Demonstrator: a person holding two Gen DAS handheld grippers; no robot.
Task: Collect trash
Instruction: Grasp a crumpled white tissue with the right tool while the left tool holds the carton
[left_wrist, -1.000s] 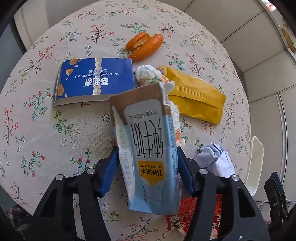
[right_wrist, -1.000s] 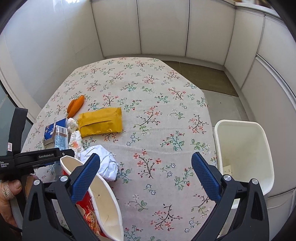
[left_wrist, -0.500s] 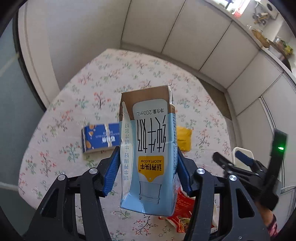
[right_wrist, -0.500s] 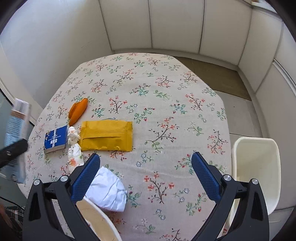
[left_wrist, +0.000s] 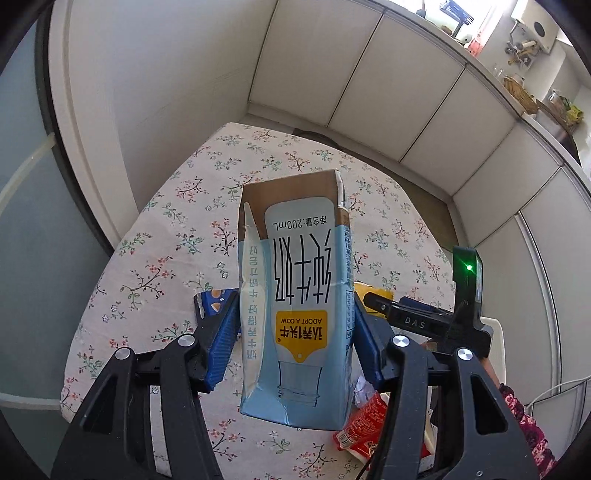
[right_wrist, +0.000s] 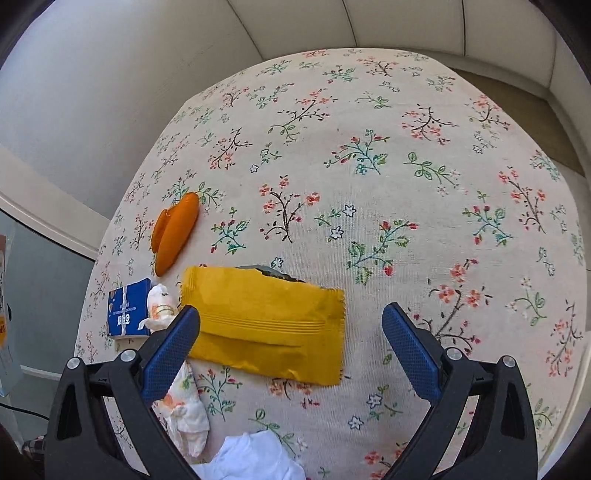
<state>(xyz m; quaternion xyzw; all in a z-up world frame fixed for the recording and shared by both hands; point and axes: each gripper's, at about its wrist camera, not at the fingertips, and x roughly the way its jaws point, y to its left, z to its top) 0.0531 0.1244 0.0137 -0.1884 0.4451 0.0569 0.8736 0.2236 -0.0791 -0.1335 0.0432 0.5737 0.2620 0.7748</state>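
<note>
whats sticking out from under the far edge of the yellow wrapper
A thin dark sliver shows past the far edge of the yellow wrapper on the floral tablecloth. The wrapper covers the rest, so what it is cannot be told.

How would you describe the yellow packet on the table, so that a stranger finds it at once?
Look at the round table with the flowered cloth. Near its left part lies a flat yellow packet, right of a small blue box and below an orange peel. It is the largest piece, plain yellow, with a torn upper edge.
</note>
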